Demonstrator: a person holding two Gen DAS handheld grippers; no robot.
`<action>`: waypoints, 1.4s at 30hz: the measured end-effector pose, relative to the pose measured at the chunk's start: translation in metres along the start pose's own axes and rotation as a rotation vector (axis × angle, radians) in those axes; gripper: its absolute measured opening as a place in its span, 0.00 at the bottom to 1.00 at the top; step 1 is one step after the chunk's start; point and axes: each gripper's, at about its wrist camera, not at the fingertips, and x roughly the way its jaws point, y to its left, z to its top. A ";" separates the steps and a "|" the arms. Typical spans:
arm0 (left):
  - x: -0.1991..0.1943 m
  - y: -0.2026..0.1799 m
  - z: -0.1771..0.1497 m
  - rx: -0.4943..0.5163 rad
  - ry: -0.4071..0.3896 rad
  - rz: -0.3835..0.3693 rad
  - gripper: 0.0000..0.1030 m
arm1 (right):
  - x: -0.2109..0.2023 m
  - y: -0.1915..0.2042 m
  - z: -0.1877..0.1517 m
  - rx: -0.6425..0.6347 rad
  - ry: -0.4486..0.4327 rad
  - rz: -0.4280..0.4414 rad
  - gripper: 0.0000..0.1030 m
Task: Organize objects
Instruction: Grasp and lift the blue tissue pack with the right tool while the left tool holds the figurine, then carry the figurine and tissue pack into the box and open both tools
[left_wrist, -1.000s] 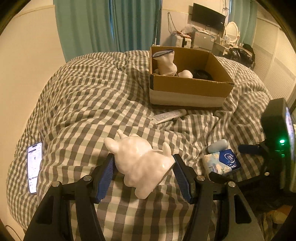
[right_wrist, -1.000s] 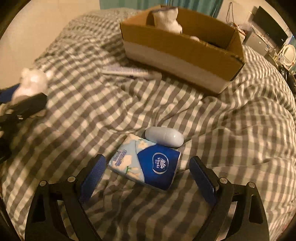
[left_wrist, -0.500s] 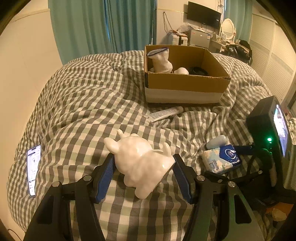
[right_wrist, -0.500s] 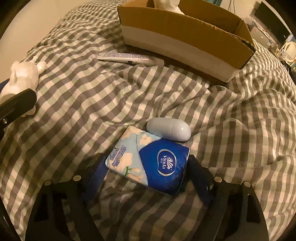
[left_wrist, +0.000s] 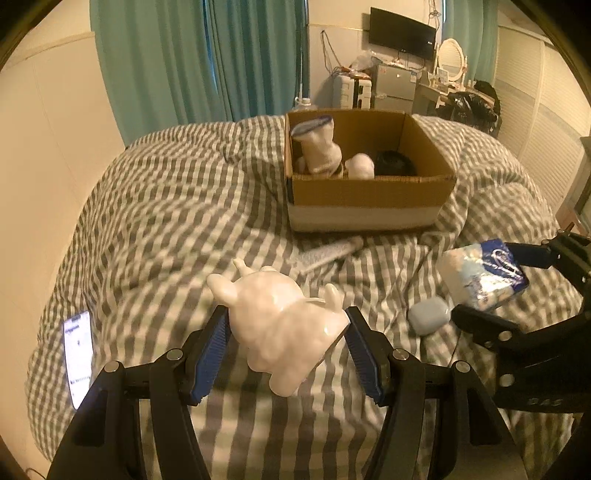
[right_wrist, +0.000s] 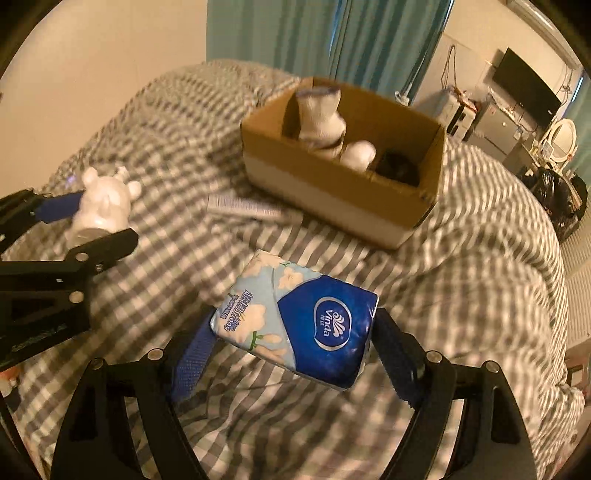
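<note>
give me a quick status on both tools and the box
Left tool shut on white figurine. Right tool shut on tissue pack, lifted off bed. Cardboard box ahead, open; tube lying before it.

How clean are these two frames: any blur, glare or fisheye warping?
Left wrist view: warm dim light, glare on the glossy white figurine, phone screen blown out, tissue pack smeared. Right wrist view: checked blanket blurred, tissue pack logo sharp; both bend strongly at the edges.

Ahead of me teal curtains (left_wrist: 207, 62) hang against the cream wall. A black flat television (left_wrist: 402, 32) is mounted high at the right, over a cluttered grey cabinet (left_wrist: 391, 86), with an oval white-framed mirror (left_wrist: 451, 55) beside it. A lit smartphone (left_wrist: 78, 356) lies on the bed's left edge.
</note>
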 end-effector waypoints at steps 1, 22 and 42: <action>0.000 -0.001 0.006 0.005 -0.002 0.001 0.62 | -0.004 -0.005 0.005 0.001 -0.010 -0.002 0.80; 0.070 -0.016 0.175 0.052 0.016 -0.061 0.62 | 0.000 -0.083 0.150 0.012 -0.107 0.018 0.80; 0.167 -0.039 0.186 0.217 0.065 -0.142 0.62 | 0.118 -0.122 0.169 0.037 -0.053 0.150 0.80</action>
